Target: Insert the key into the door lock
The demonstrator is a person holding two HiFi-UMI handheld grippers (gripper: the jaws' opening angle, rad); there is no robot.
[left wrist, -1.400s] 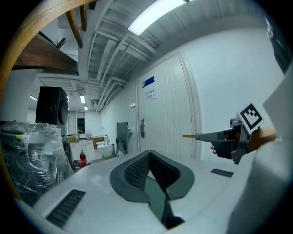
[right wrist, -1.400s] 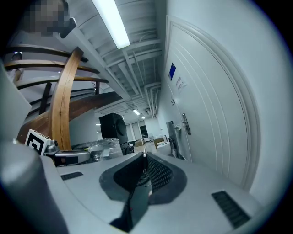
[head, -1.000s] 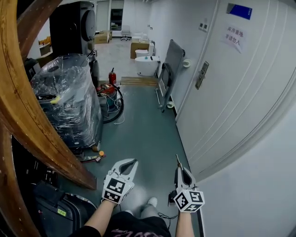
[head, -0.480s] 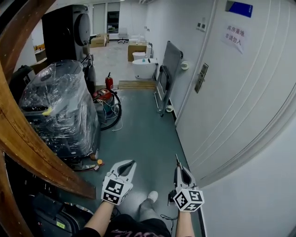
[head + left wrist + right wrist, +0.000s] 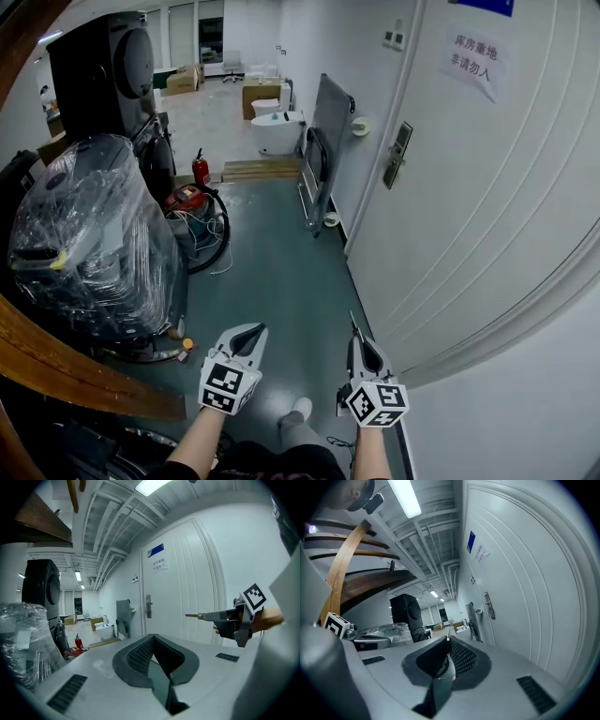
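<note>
The door lock [image 5: 397,153], a metal plate with a handle, sits on the white door [image 5: 469,206] well ahead on the right. It also shows as a lock plate [image 5: 148,605] in the left gripper view and as a lock plate [image 5: 488,605] in the right gripper view. My right gripper [image 5: 355,330] is shut on a thin key [image 5: 352,320], whose brass tip [image 5: 193,616] pokes forward, far short of the lock. My left gripper [image 5: 253,332] hangs beside it over the floor, with its jaws met at the tip [image 5: 152,637] and nothing in them.
A plastic-wrapped machine [image 5: 89,234] and a tall black cabinet [image 5: 103,66] line the left side. A red fire extinguisher [image 5: 200,169], a white toilet [image 5: 277,129] and a grey folded panel [image 5: 323,141] stand further down the corridor. A wooden beam [image 5: 75,370] crosses low left.
Both grippers and the head camera have moved forward along the corridor toward the door. The wooden beam has slid away to the lower left. Neither gripper's jaws changed.
</note>
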